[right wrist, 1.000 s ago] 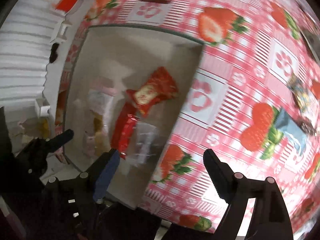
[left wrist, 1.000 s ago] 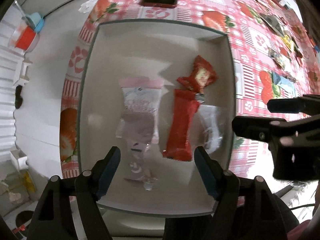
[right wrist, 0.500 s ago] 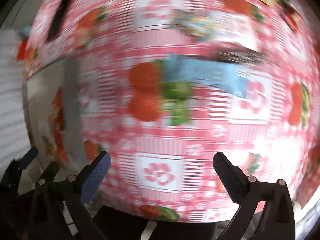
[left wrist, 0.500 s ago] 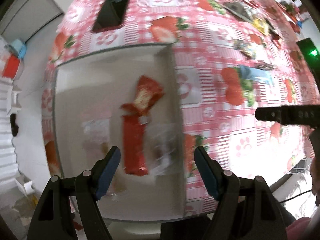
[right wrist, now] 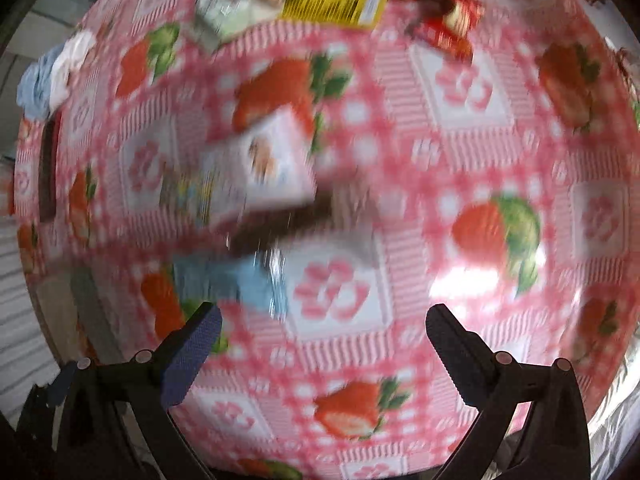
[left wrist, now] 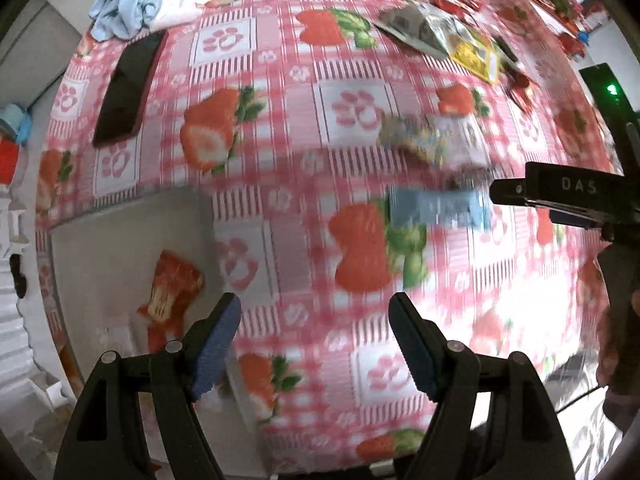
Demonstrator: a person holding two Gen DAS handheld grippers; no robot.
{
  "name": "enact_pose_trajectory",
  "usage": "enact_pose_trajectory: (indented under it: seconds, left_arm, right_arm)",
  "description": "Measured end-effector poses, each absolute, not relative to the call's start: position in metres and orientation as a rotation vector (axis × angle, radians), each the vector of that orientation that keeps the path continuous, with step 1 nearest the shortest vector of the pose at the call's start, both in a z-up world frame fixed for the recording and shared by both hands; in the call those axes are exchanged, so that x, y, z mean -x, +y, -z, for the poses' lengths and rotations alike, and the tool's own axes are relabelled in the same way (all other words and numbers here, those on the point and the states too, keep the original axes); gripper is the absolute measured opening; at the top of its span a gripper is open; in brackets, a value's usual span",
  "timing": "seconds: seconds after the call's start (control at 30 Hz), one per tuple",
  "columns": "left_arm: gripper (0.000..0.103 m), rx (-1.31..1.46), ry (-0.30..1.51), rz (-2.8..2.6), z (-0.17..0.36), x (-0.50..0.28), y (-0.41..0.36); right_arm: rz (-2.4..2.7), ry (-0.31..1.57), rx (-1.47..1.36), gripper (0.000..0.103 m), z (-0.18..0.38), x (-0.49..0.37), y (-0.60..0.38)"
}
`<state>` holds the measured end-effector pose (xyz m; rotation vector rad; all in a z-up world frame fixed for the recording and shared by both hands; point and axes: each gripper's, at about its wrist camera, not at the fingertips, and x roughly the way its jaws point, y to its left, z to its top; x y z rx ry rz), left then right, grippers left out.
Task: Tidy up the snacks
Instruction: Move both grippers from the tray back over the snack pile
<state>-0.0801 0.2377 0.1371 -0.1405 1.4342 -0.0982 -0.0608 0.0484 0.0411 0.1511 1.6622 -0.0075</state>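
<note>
Left gripper (left wrist: 315, 340) open, empty; white tray (left wrist: 120, 240) lies to its left. Right gripper (right wrist: 323, 342) open, empty; blue packet (right wrist: 256, 284) just ahead of its left finger.

You had bare tablecloth (right wrist: 460, 184) under both open grippers; snack packets (right wrist: 260, 168) crowded the far side, and the tray wall (left wrist: 208, 240) blocked the left.

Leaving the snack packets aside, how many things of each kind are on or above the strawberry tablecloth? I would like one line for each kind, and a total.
Grey rectangular tray: 1
Black phone in a red case: 1
Heap of light blue and white cloth: 1
Black two-finger grippers: 2 (left gripper, right gripper, both open and empty)
Total: 5
</note>
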Motion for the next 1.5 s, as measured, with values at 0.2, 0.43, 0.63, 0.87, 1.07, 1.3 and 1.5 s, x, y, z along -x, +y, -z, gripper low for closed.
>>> enact_pose_trajectory:
  seconds: [0.2, 0.43, 0.63, 0.87, 1.07, 1.3, 1.5]
  left_arm:
    - [0.079, 0.19, 1.398, 0.021, -0.141, 0.024, 0.229]
    - [0.079, 0.199, 1.388, -0.046, -0.12, -0.043, 0.213]
    - [0.079, 0.084, 1.455, -0.069, -0.089, -0.062, 0.189]
    - [0.08, -0.031, 1.468, -0.003, -0.076, -0.017, 0.182]
    - [0.081, -0.086, 1.474, 0.017, -0.07, 0.032, 0.197]
    - [0.081, 0.035, 1.498, -0.052, -0.086, 0.075, 0.231]
    - [0.081, 0.066, 1.531, -0.02, -0.079, 0.094, 0.191]
  right_arm:
    - [0.059, 1.592, -0.167, 0.103, -0.043, -0.001, 0.024]
    - [0.111, 1.546, -0.198, 0.103, -0.033, -0.065, 0.004]
    - [0.084, 1.533, -0.13, 0.103, -0.014, -0.078, 0.006]
    - [0.03, 1.555, -0.074, 0.103, -0.005, -0.057, 0.011]
    - [0.002, 1.635, -0.107, 0.103, 0.004, 0.001, 0.001]
    - [0.04, 1.623, -0.134, 0.103, -0.004, 0.033, -0.03]
    - [0.075, 1.606, -0.133, 0.103, -0.01, 0.04, -0.054]
